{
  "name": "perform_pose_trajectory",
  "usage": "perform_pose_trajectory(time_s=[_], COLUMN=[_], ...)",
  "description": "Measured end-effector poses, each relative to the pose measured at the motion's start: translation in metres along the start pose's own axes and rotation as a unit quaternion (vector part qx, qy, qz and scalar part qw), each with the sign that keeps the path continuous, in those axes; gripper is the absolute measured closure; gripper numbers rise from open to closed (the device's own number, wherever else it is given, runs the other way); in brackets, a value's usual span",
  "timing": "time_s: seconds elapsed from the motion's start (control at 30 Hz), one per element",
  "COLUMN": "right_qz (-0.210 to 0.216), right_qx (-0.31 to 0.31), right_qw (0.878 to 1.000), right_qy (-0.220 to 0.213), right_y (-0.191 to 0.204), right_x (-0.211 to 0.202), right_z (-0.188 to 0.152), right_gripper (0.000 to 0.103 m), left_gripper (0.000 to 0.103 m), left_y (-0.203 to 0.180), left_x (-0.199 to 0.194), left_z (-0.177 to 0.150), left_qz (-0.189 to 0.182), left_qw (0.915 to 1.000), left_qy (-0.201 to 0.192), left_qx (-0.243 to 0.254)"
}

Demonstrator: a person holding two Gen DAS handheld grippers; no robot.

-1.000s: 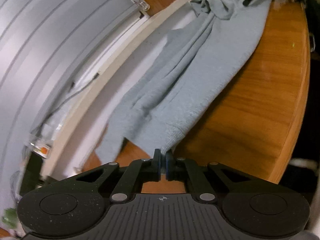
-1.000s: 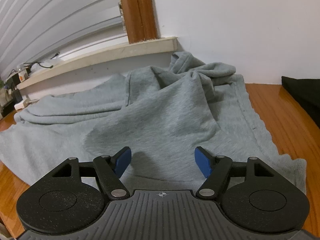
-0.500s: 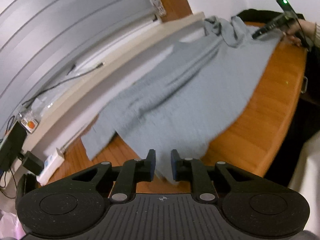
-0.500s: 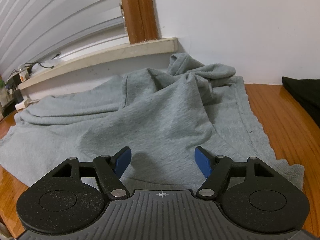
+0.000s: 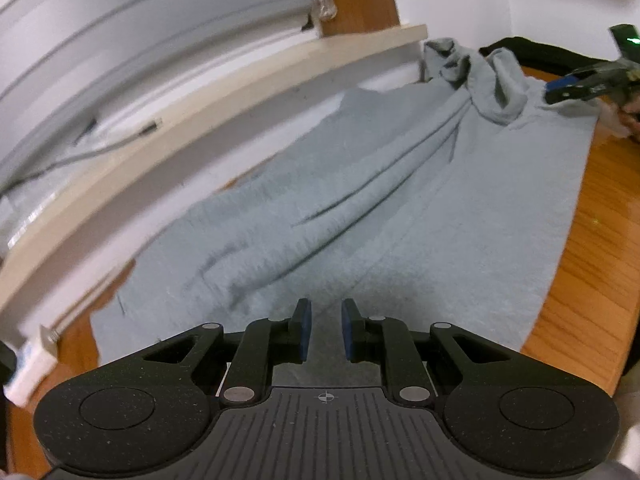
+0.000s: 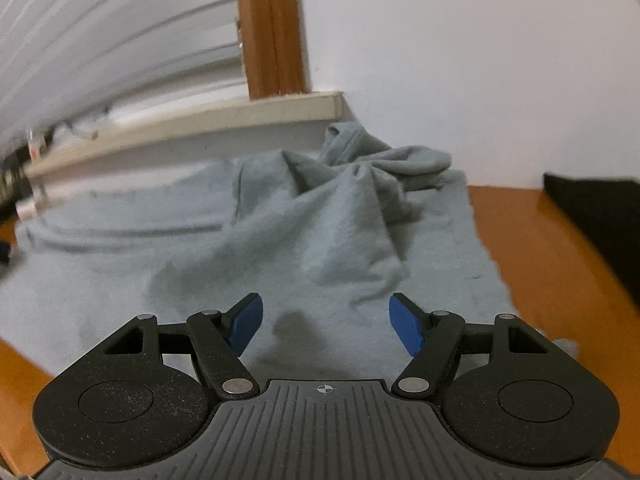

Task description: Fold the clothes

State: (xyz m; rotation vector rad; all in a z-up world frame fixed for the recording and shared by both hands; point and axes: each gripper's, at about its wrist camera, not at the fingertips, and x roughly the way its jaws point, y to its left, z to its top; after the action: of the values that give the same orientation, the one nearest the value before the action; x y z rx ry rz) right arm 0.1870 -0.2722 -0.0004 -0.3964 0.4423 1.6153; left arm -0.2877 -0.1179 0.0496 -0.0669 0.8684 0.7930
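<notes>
Item: grey garment (image 5: 400,208), spread along a wooden table (image 5: 592,264) under a pale sill (image 5: 200,112). Most of it lies flat; the far end is bunched into a heap of folds beside the sill's end. A dark cloth (image 6: 596,216) sits on the table at far right, apart from the garment.

Left gripper (image 5: 323,330): jaws have just been opening and now stand a little apart. Grey fabric shows through the gap below, but the pads do not press on it; nothing is held. It hovers over the near end of the garment.

Right gripper (image 6: 325,322): jaws wide apart, empty, poised over the flat cloth short of the bunched heap. In the left view it shows at far right (image 5: 576,84), with part of the person's hand (image 5: 630,114) behind it.

Stage, as judged: garment laid out, no fold made yet; both grippers free and seeking edges.

Risks:
- Bunched far end left unsmoothed. Folding over it likely traps the lump and gives a crooked, thick fold.
- Ridges run lengthwise through the middle. A pinch there may catch two layers or only a crease, so the cloth drags instead of lifting cleanly.
- Left jaws are narrow. Closing on flat cloth without an edge between the pads may simply slip off.
- Uneven pulls from the two ends may slide the garment towards the table edge on the right.
- A wide sweep on the right may snag the dark cloth.
</notes>
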Motion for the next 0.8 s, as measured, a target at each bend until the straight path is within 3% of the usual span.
perform_pose_trajectory(time_s=[0.1, 0.17, 0.2, 0.37, 0.8], right_qz=[-0.002, 0.005, 0.005, -0.007, -0.009], right_qx=[0.005, 0.015, 0.017, -0.023, -0.029], right_qw=[1.000, 1.000, 1.000, 1.000, 1.000], right_qy=[0.004, 0.007, 0.005, 0.011, -0.002], right_y=[-0.012, -0.021, -0.023, -0.018, -0.027], right_x=[-0.012, -0.016, -0.018, -0.025, -0.051], right_z=[-0.009, -0.016, -0.019, -0.031, -0.049], right_gripper=[0.042, 0.058, 0.060, 0.061, 0.061], left_gripper=[0.085, 0.085, 0.085, 0.086, 0.086], left_y=[0.005, 0.009, 0.012, 0.010, 0.010], left_x=[0.006, 0.004, 0.002, -0.005, -0.017], left_z=[-0.013, -0.022, -0.025, -0.036, -0.056], left_qz=[-0.005, -0.010, -0.013, -0.010, -0.019], left_qw=[0.9998, 0.9992, 0.9987, 0.9976, 0.9933], left_qy=[0.003, -0.006, -0.010, -0.027, -0.061], left_qx=[-0.018, -0.039, -0.049, -0.063, -0.096])
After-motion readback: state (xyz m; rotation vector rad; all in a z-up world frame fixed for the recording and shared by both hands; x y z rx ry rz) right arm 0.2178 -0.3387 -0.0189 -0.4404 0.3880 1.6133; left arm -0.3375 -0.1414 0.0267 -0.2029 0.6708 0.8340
